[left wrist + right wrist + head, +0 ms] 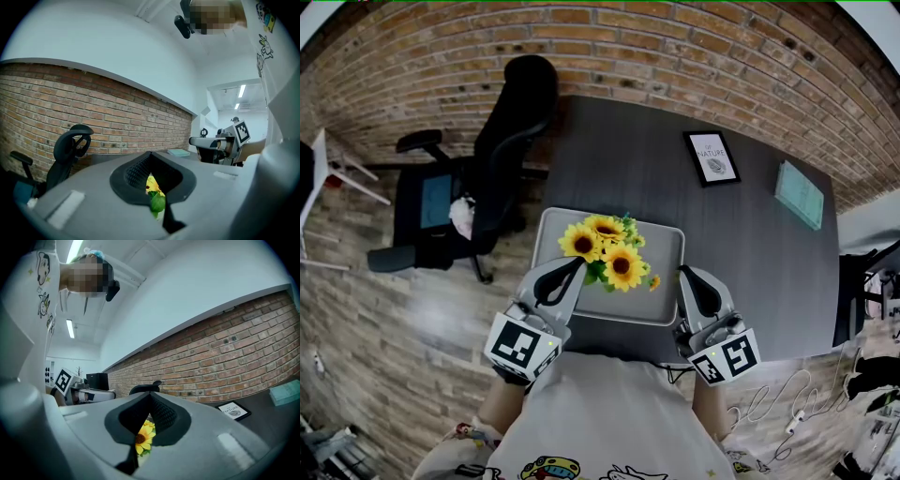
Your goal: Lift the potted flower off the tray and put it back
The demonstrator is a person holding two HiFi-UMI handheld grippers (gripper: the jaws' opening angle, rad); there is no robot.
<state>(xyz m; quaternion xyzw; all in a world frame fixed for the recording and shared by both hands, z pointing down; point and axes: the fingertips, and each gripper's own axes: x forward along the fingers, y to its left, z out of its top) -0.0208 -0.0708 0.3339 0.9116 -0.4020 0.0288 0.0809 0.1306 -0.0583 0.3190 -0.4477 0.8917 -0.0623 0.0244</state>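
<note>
The potted flower (606, 251), a bunch of yellow sunflowers with green leaves, stands on the grey tray (661, 239) on the dark table; the blooms hide its pot. My left gripper (577, 266) is shut and empty just left of the flowers, over the tray's near left part. By the tray's right rim my right gripper (683, 273) is also shut, holding nothing. In the left gripper view the closed jaws (151, 158) leave a slit showing a leaf and petals (154, 193). The right gripper view shows a sunflower (143, 438) through its closed jaws (149, 398).
A black office chair (492, 173) stands left of the table (628, 150). A framed picture (711, 157) and a teal notebook (798, 194) lie on the far right of the table. A brick wall (675, 47) runs behind it.
</note>
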